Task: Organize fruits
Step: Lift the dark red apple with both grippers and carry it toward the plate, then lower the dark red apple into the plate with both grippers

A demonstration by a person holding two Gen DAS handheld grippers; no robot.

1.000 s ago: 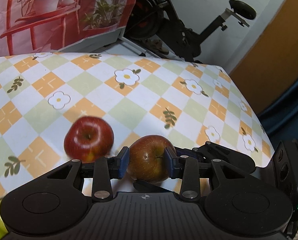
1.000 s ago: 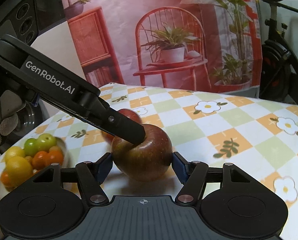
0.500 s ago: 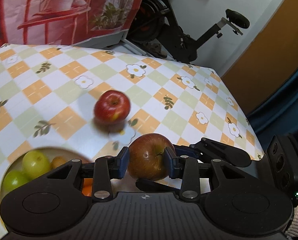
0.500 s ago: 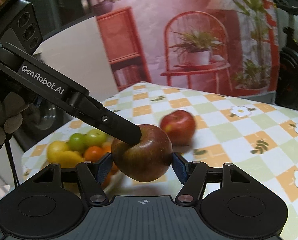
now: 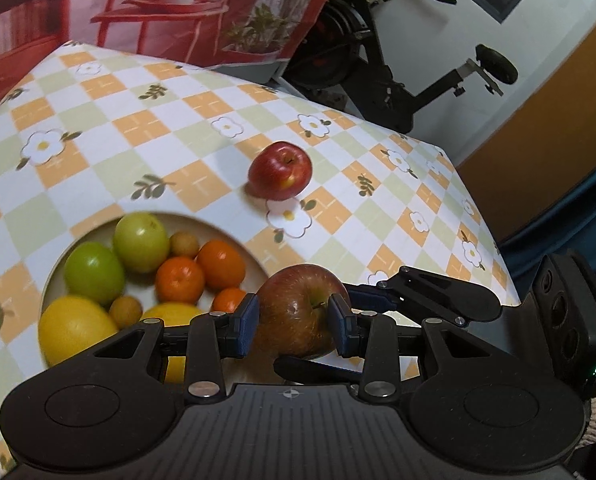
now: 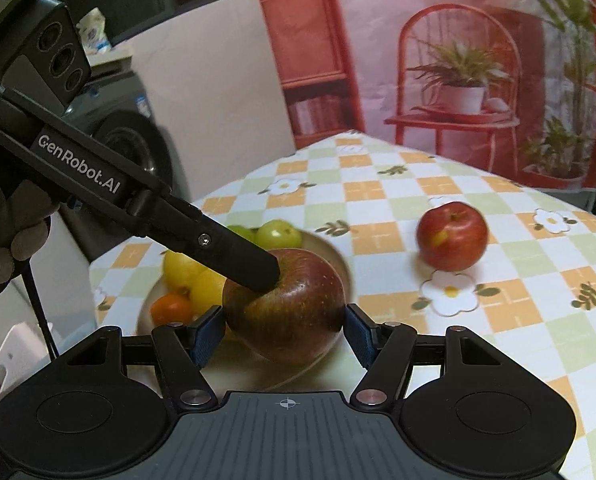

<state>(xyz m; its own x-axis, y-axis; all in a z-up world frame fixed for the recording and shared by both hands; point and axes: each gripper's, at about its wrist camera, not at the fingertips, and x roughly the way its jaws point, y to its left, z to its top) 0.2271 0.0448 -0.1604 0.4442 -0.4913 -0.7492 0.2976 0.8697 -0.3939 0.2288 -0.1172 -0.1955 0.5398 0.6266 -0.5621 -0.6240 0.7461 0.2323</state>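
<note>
Since a second before, both grippers had carried the dark red apple (image 5: 299,310) sideways across the checked tablecloth (image 5: 170,148), away from the bright red apple (image 5: 280,170), until the plate (image 6: 333,252) of fruit had come into view beneath them. The left gripper (image 5: 294,320) pointed steeply down, its blue pads clenched on the apple's two sides, stem toward the right pad. The right gripper (image 6: 284,330) came in from the other side at a shallower tilt, its pads pressed on the same apple's flanks, so both grasped it together above the plate's near edge. In the right wrist view, one left finger (image 6: 234,256) lay across the apple's top, and a gloved hand (image 6: 2,248) held that tool at the frame's left. The plate held green fruits (image 5: 140,242), oranges (image 5: 180,280) and yellow fruits (image 5: 76,328). The bright red apple rested on the cloth, well apart from the plate.
</note>
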